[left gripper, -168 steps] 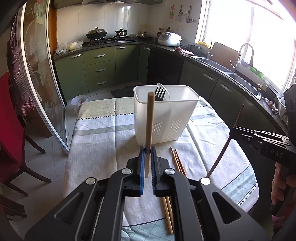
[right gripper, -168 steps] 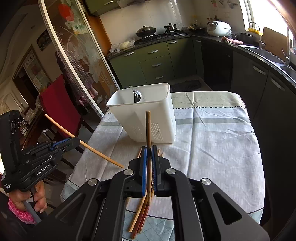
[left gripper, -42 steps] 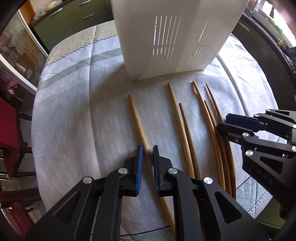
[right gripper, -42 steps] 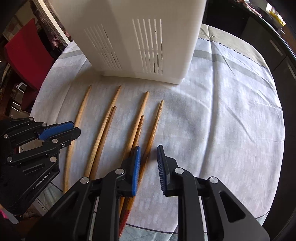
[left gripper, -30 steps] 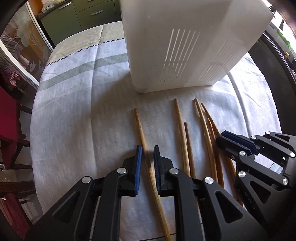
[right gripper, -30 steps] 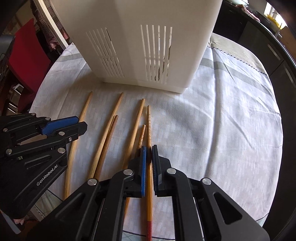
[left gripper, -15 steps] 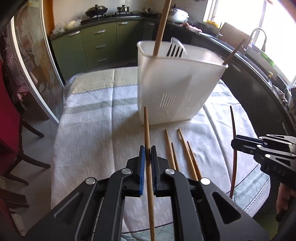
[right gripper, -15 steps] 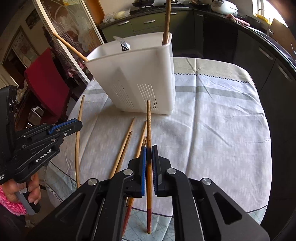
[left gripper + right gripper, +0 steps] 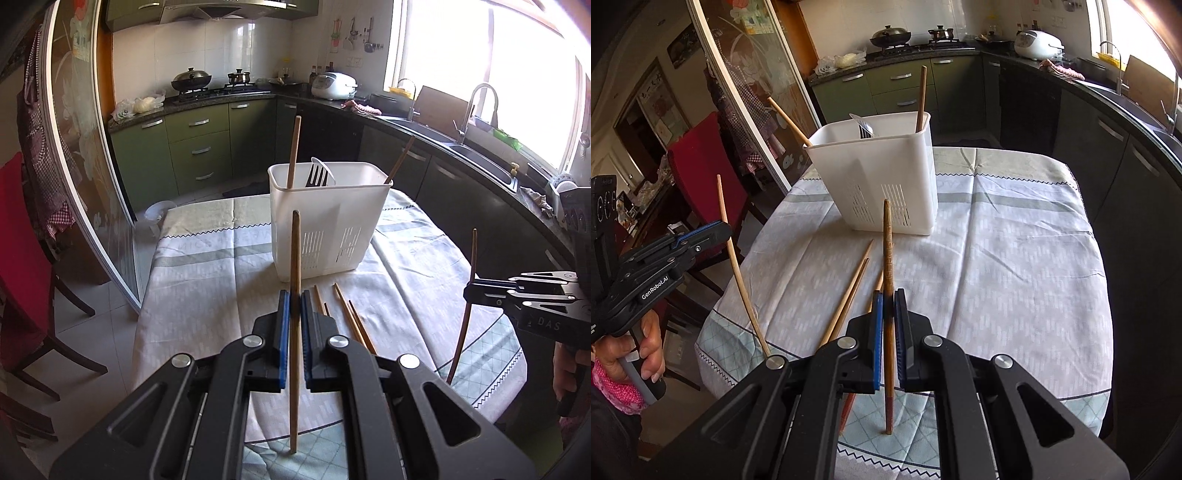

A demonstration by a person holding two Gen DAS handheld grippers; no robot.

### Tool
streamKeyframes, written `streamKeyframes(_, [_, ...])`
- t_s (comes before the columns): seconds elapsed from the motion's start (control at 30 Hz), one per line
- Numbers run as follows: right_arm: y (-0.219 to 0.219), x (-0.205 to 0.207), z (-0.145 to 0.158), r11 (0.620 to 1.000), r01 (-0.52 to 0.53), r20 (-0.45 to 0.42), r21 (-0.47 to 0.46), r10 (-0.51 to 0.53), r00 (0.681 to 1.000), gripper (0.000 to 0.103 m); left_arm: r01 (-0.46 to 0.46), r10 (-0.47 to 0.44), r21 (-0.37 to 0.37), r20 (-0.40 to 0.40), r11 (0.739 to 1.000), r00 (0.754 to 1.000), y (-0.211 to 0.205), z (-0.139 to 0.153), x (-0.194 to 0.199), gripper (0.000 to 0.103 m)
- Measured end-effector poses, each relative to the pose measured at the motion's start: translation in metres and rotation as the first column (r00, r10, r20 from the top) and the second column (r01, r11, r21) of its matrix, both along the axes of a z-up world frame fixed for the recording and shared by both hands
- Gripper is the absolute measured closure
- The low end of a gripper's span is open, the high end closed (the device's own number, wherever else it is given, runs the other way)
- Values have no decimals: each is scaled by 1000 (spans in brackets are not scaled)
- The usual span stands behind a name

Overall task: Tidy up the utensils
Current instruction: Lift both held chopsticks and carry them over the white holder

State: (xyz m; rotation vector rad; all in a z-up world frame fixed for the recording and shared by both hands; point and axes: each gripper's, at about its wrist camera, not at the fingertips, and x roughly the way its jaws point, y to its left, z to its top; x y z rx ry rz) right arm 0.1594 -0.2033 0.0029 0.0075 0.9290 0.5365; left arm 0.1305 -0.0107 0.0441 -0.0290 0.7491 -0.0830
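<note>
Two-handed lift, both grippers raised short of the bin (image 9: 328,221). The left gripper (image 9: 291,321) is closed tight on a pale chopstick (image 9: 294,280), held near its middle and nearly upright; the right gripper (image 9: 889,317) is likewise clamped on a darker chopstick (image 9: 887,258), its red-tipped end hanging below the jaws. A second ago both sticks lay flat on the cloth (image 9: 1015,266) in front of the bin, with the jaws closing round them; half a second ago they were already lifted, and since then both grippers have drawn a little farther back from the bin and higher. Each stick is now clear of the cloth.

Inside the bin stand two chopsticks (image 9: 293,151) and a fork (image 9: 317,175) (a pale spoon-like shape behind the fork is too washed out to name with confidence). In front of the bin, four loose sticks (image 9: 347,314) remain on the cloth, or so it appears, since the grippers hide part of the row.

Judgement: the pickup is done; the next stage is carrying each stick over the bin's rim and releasing it tip-down. Two are stored, two in hand, the rest still to fetch.
</note>
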Motion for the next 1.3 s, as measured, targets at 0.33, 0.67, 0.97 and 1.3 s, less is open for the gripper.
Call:
streamKeyframes(0.33, [-5,-10,18,1000,1,58,29,-3,998,96,14,-14,3,25,1000,1000,-5,11,-10,97])
streamKeyframes(0.67, [-1,-9,24,999,-13,71,31,10,997,96,36,-37,4,42,999,998,-9,16,-8,97])
streamKeyframes(0.97, [2,-3,51,998,-33,103,50,28,994,96,63,-62,-12,70,998,996,-15,43,-1,97])
streamKeyframes(1.3, [4,24,137,992,-34,228,120,5,974,96,114,-106,-52,141,992,984,-28,110,23,97])
